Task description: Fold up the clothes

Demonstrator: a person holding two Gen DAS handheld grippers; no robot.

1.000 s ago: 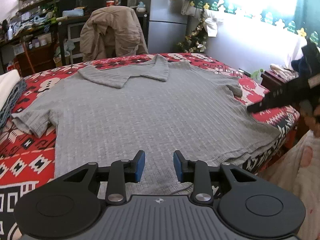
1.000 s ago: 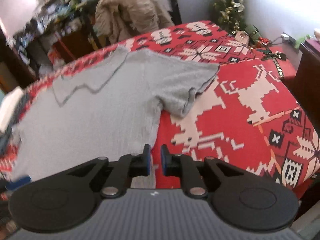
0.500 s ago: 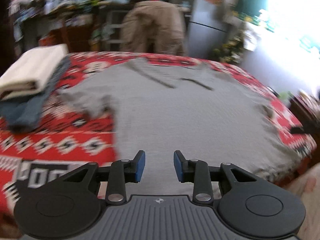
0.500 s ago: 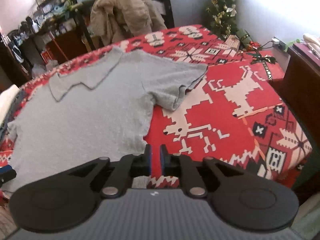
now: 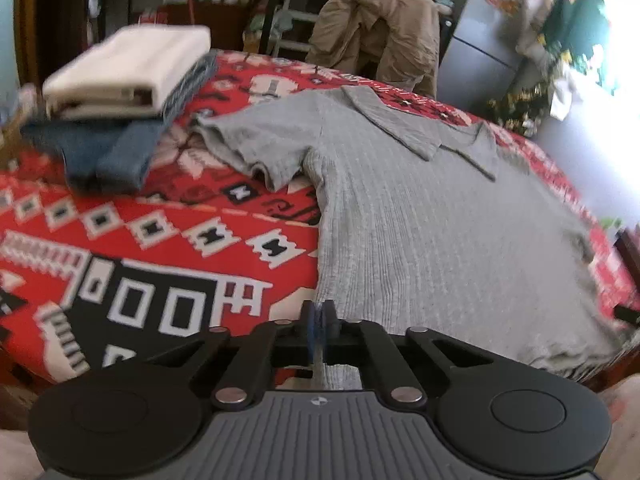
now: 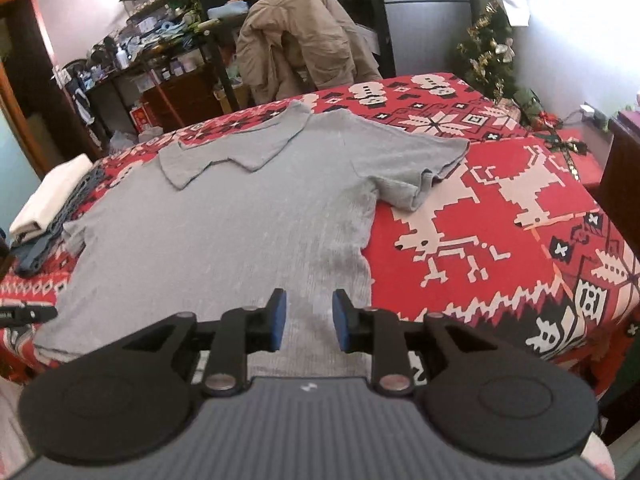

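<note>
A grey ribbed polo shirt (image 5: 420, 232) lies spread flat on the red patterned bed cover (image 5: 160, 240), collar away from me; it also shows in the right wrist view (image 6: 240, 216). My left gripper (image 5: 319, 320) is shut on the shirt's near left hem corner. My right gripper (image 6: 307, 314) is open, hovering just above the shirt's near right hem; its pads hold nothing. The tip of the left gripper shows at the left edge of the right wrist view (image 6: 24, 314).
A stack of folded clothes, white on blue (image 5: 124, 92), lies on the bed at the far left. A chair draped with a tan jacket (image 6: 304, 44) stands behind the bed. A dark wooden cabinet (image 6: 624, 176) stands to the right.
My left gripper moved left to the shirt's hem corner and closed on it. My right gripper opened and shifted left from the bare cover onto the shirt's right hem.
</note>
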